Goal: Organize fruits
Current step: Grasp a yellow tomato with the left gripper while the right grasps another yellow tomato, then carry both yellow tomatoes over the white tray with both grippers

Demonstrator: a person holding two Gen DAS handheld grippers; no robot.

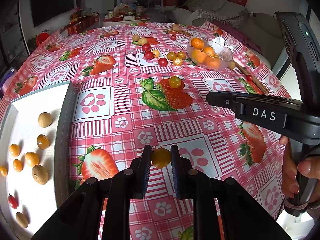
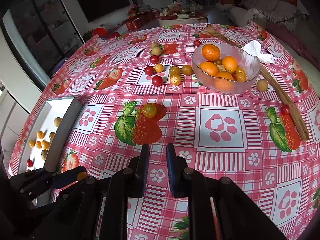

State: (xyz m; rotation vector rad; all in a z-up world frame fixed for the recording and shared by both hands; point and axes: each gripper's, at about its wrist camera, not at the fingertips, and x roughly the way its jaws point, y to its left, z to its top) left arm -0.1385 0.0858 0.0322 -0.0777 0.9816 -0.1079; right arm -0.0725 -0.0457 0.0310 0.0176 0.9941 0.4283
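My left gripper point(image 1: 161, 152) is shut on a small yellow-orange fruit point(image 1: 161, 158) held just above the tablecloth; the right wrist view shows that left gripper point(image 2: 80, 173) low at the left with the fruit point(image 2: 82, 176) in it. To its left lies a white tray point(image 1: 66, 120) with a grey rim, holding several small yellow fruits, brown longans and a red one. My right gripper point(image 2: 158, 146) is shut with nothing between its pads, over the cloth in front of a loose yellow fruit point(image 2: 149, 110). It reaches in from the right point(image 1: 209, 98).
A glass bowl point(image 2: 250, 76) of oranges stands at the back right, beside a crumpled tissue point(image 2: 258, 52) and a long wooden fork point(image 2: 284, 94). Red tomatoes, yellow fruits and longans lie scattered mid-table point(image 2: 157, 80). A hand point(image 1: 294, 170) grips the right tool.
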